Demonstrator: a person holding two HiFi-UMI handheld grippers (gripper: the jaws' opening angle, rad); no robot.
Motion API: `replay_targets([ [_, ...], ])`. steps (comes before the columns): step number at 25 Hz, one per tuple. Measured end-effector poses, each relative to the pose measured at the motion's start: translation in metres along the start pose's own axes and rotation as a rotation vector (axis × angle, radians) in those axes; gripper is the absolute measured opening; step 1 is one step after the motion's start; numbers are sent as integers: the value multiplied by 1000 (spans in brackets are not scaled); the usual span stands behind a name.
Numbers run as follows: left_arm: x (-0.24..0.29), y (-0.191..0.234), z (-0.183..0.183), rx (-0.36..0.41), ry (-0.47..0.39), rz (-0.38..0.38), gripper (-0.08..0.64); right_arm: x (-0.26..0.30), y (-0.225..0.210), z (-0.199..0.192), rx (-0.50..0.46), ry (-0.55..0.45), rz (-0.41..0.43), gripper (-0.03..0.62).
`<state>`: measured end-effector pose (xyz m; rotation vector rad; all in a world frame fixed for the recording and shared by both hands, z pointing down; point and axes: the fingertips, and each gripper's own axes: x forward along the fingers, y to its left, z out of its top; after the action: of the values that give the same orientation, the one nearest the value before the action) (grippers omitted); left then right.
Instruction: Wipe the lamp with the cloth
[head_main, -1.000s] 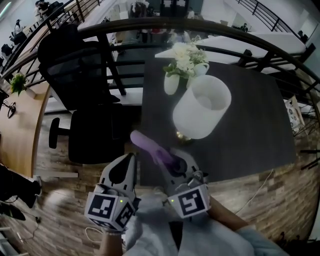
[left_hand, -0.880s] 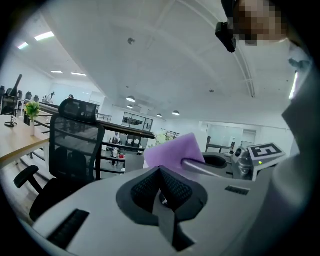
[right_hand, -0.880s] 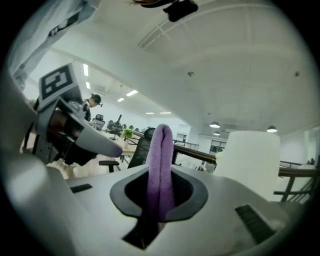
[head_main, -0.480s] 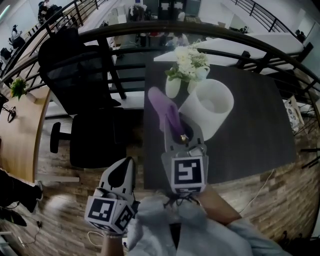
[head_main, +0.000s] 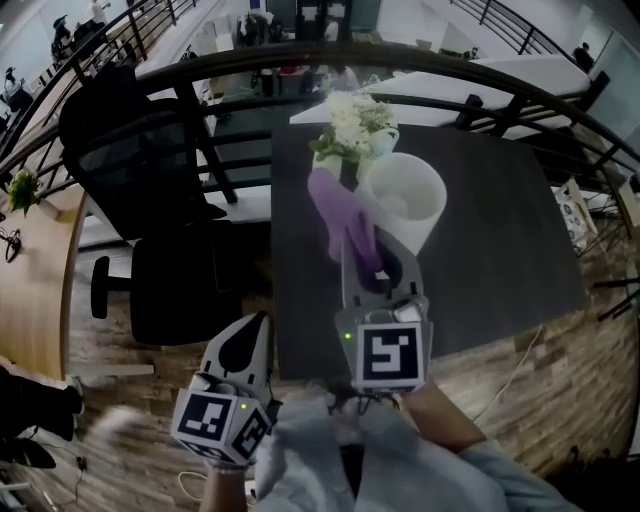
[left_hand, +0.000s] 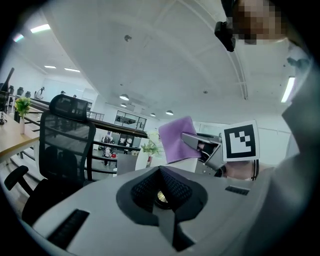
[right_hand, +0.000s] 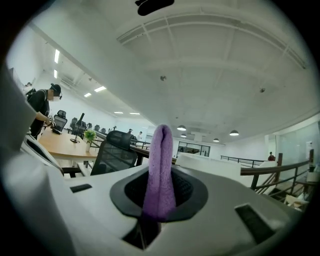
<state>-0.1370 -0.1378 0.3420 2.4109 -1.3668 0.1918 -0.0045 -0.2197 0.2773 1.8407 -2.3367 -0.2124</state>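
The lamp (head_main: 402, 200), with a white drum shade, stands on the dark table (head_main: 500, 250). My right gripper (head_main: 370, 250) is shut on a purple cloth (head_main: 338, 212). It holds the cloth upright against the left side of the shade. In the right gripper view the cloth (right_hand: 161, 145) sticks up from between the shut jaws, and the white shade (right_hand: 215, 162) shows just behind. My left gripper (head_main: 258, 325) hangs low off the table's front left edge, shut and holding nothing. The left gripper view shows the right gripper (left_hand: 207, 149) and the cloth (left_hand: 175, 139) ahead.
A white vase of flowers (head_main: 350, 130) stands right behind the lamp. A black office chair (head_main: 150, 200) sits left of the table. A dark curved railing (head_main: 480, 70) runs behind the table. A wooden desk (head_main: 30, 260) with a small plant is far left.
My right gripper has carried the cloth from the table's front edge forward and up to the lamp shade. The left gripper has stayed where it was.
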Motion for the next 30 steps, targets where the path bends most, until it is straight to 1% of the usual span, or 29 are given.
replay_targets([
  [2,4,-6,0,7,8,-15,9,-7,-9,2,5,-6,-12,51],
  [5,9,-17,3,17,-1,-35,9,-18,-22,5,13,-31,-20,51],
  [12,20,-39,7,31,-9,-62,9,-40,-42,8,12,-75,-5,51],
  [18,25,-53,11,38,-17,-70,9,-57,-68,2,19,-70,-16,51],
  [21,28,-60,10,43,-14,-73,9,-64,-82,-1,11,-70,-29,51],
  [30,35,-79,9,45,-14,-66,9,-78,-125,-14,31,-57,-70,51],
])
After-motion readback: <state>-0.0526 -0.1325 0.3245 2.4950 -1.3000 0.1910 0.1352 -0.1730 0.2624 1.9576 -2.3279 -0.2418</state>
